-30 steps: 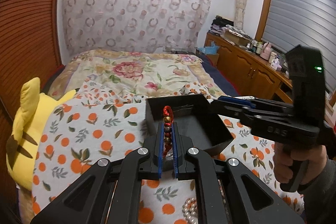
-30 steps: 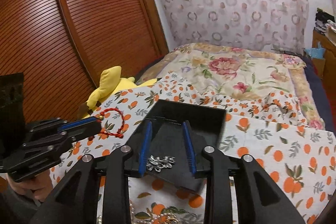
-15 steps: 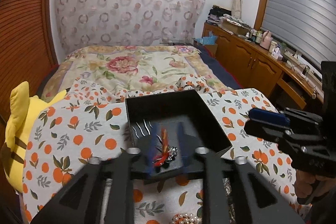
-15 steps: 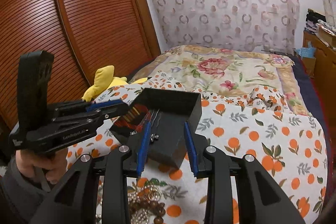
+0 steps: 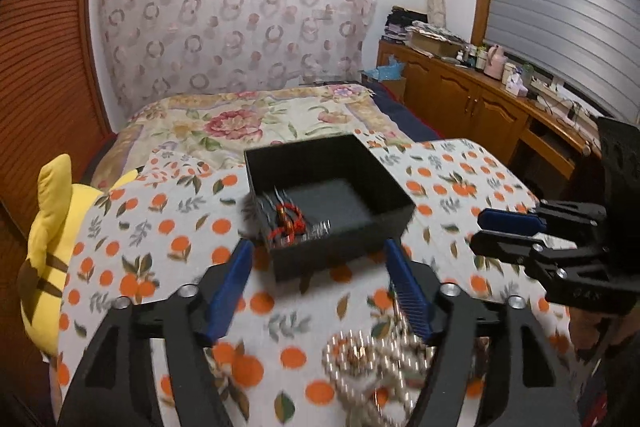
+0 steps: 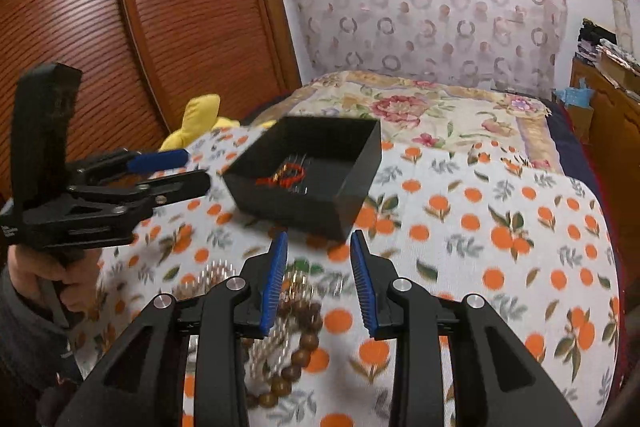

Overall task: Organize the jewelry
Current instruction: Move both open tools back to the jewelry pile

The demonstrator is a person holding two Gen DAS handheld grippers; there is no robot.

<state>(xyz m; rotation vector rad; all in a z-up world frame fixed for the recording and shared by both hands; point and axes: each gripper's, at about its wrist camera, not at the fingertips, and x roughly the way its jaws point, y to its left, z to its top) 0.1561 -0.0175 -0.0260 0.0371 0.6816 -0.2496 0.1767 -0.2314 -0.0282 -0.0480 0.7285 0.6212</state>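
A black open box [image 5: 394, 183] sits on the orange-print cloth [image 5: 168, 239]. A red beaded bracelet [image 5: 289, 223] lies in its near left corner beside silver pieces. My left gripper [image 5: 318, 255] hangs just short of the box's near wall; its jaws are opening and nothing is between them. The right wrist view shows the same box [image 6: 360, 163] and bracelet [image 6: 285, 175]. My right gripper [image 6: 319, 239] is open and empty above a heap of jewelry: a brown wooden bead bracelet [image 6: 304, 347] and pearl strands [image 5: 372, 359].
A yellow plush toy [image 5: 48, 227] lies at the cloth's left edge. Behind the cloth is a bed with a floral quilt [image 5: 248, 123]. A wooden wardrobe [image 6: 120, 7] stands to the left, and a cluttered wooden cabinet [image 5: 472, 99] to the right. A hand [image 6: 36, 271] holds the left gripper.
My left gripper let go of the red bracelet, which now lies in the box, and drew back with its jaws spreading. My right gripper drew back from the box to the jewelry heap.
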